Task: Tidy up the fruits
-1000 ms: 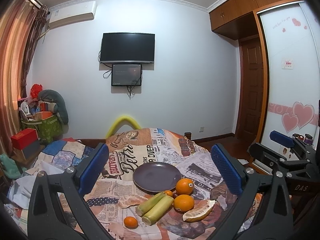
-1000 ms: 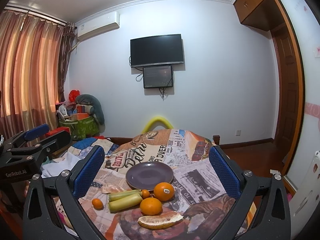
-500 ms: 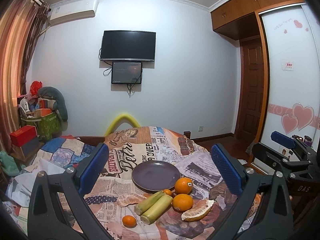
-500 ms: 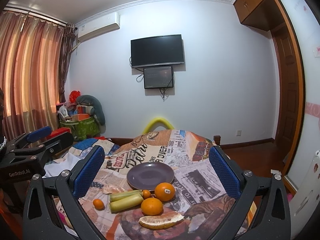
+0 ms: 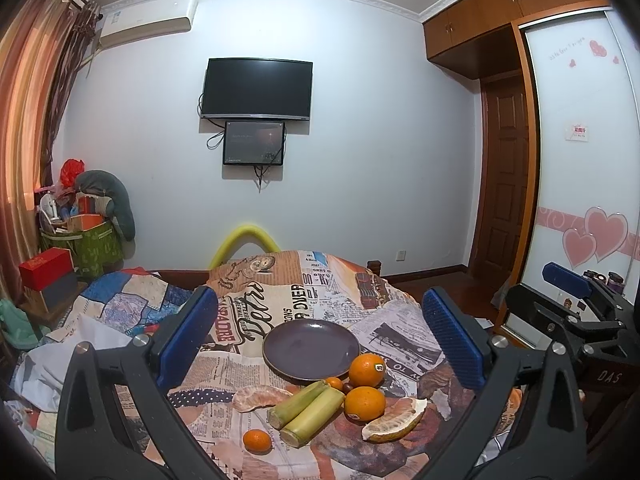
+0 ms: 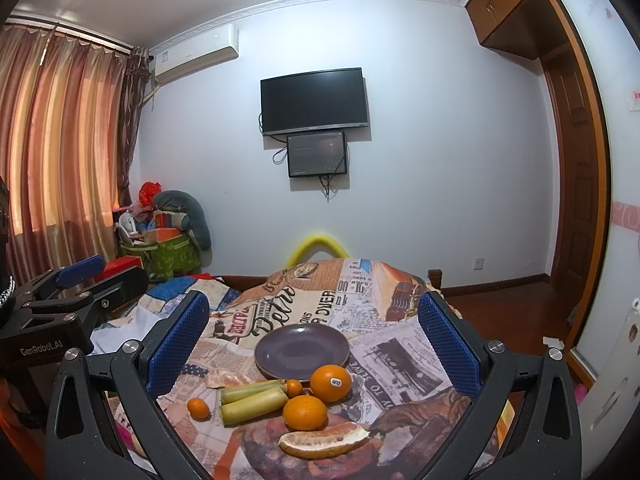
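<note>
Dark plate (image 5: 311,349) sits bare on the newsprint-patterned cloth (image 5: 256,320). Just in front of the plate: two oranges (image 5: 367,369), two green stalks (image 5: 308,412), a pomelo wedge (image 5: 394,420); one small mandarin (image 5: 257,440) farther out. Left hand-held gripper (image 5: 320,336) and right hand-held gripper (image 6: 316,344) both spread wide apart, holding nothing, short of the plate.

Wall: dark TV (image 5: 256,89), smaller screen (image 5: 254,143) just below it, cables hanging. Air conditioner (image 5: 148,22) upper left, beside curtains (image 6: 60,140). Left corner: green bag (image 5: 90,244) stuffed with clutter, grey cushion (image 5: 114,196) draped over it, red box (image 5: 46,269) near. Wooden door (image 5: 502,176) right, cabinets (image 5: 492,8) above. Newsprint-pattern cloth (image 5: 280,300) covers the bed.
</note>
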### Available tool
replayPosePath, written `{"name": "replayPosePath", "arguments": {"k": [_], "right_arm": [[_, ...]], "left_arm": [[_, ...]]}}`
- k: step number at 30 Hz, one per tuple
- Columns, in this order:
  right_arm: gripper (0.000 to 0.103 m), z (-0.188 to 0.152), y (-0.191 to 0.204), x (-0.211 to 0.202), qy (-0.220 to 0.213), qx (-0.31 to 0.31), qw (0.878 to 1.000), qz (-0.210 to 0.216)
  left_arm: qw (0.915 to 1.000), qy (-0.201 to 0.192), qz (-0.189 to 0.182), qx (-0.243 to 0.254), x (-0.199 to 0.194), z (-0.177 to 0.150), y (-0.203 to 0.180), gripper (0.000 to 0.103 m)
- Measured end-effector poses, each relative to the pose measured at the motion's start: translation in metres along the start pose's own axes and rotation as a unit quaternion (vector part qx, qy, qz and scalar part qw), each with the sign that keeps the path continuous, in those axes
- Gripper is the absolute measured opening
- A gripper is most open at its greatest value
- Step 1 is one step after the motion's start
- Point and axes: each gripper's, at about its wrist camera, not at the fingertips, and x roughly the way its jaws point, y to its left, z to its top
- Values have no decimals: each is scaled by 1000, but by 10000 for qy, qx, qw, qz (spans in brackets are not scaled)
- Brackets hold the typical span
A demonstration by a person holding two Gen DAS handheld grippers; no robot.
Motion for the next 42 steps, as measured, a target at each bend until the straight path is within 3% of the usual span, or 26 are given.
{"name": "replayPosePath", "arguments": {"k": [21,25,30,31,34,42], "right_arm": [[103,-7,-2,10,195,-56,9997,-100],[103,-18,-8,22,523,-17,9986,-113],[103,-43,-17,44,1147,1,9933,-123],[103,-48,-19,49,1280,20,9917,-131],[103,-67,-23,67,1754,29,9843,-181],[103,-109,-23,104,2810,69,9596,-101]], "left_arm": [[9999,7,84,77,6,-2,3,103],[9996,131,202,110,14,-10,8,103],[9975,633,322,29,41,-29,31,103],[9965,758,358,3,48,-33,36,98],[9930,1101,418,-68,65,-46,51,87],[9776,2016,453,-394,110,-89,87,82]]}}
